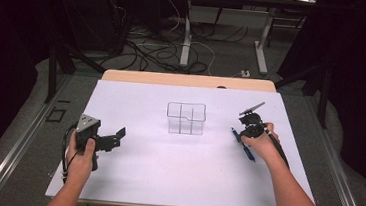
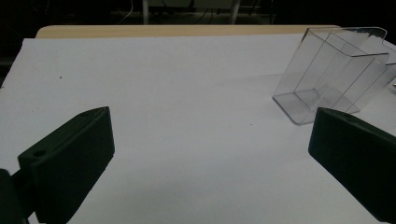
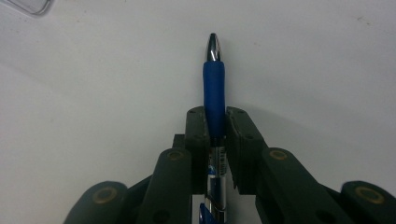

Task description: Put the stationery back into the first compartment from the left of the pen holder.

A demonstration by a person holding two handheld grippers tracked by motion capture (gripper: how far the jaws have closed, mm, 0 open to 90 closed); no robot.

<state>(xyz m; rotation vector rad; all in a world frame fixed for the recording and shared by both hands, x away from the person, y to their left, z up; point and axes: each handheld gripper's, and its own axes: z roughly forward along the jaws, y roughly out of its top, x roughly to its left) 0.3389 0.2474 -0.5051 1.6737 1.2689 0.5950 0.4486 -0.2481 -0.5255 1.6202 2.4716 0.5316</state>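
The blue pen (image 3: 214, 93) lies on the white counter (image 1: 175, 167), toward its right edge at about three o'clock from the clear divided box (image 1: 185, 118). The right gripper (image 3: 216, 126) is closed on the pen's barrel: in the right gripper view the two pads press its blue grip from both sides, and the silver tip points to twelve o'clock past the jaws. The pen's rear end is cut off at the bottom of that view. In the high view the hand hides most of the pen. The left gripper (image 1: 118, 135) rests at eight o'clock from the box, jaws wide apart and holding nothing.
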